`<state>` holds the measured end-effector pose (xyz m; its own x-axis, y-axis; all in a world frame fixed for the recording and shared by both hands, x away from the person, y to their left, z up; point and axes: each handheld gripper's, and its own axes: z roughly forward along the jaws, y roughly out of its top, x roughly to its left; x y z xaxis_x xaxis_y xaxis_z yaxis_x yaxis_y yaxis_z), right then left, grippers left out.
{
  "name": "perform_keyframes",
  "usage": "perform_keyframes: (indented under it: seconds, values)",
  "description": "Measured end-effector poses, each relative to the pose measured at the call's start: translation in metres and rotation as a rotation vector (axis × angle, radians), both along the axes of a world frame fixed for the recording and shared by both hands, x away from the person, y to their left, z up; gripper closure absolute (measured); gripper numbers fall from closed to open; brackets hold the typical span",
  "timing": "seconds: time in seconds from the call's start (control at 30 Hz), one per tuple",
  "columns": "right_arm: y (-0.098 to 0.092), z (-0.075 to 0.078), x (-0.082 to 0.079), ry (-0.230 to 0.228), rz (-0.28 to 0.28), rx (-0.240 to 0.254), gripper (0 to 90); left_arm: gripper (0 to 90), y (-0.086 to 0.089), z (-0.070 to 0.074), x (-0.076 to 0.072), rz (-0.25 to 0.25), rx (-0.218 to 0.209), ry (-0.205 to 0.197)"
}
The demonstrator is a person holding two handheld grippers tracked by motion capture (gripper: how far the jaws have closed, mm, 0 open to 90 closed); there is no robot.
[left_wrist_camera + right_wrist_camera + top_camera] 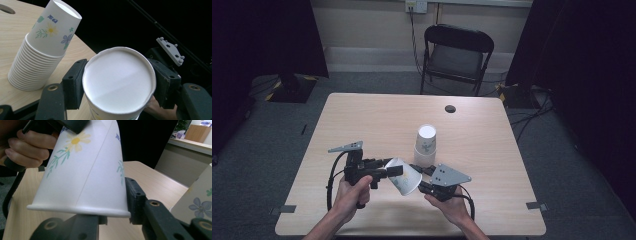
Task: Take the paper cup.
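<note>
Above the table's near edge: left gripper pinching a paper cup by its base end, tilted | right gripper clamped at the cup's rim end | just beyond: stack of flowered cups, upside down on the table | behind: folding chair.

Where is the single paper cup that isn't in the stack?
In the high view the single cup is held tilted above the table's near edge between the two hand-held grippers, left and right, just in front of the cup stack.
</note>
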<state>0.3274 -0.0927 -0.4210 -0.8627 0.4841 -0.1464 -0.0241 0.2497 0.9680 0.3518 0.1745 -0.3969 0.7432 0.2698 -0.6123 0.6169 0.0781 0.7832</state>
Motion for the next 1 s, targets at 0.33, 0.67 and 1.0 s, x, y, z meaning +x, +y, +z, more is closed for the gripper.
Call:
perform_keyframes:
  seconds: [0.33, 0.67, 1.0]
  values:
    - [-0.001, 0.001, -0.001, -0.025, -0.007, -0.003, 83.2, 32.5, -0.001, -0.001, 0.0, -0.004, 0.022, -0.027]
    - [-0.009, 0.002, 0.0, -0.006, -0.016, -0.001, 85.5, 22.2, 0.0, 0.0, 0.0, 0.005, 0.024, -0.059]
    - [-0.021, 0.007, 0.006, 0.074, -0.031, 0.022, 85.9, 21.4, 0.005, 0.007, -0.004, 0.047, 0.123, -0.163]
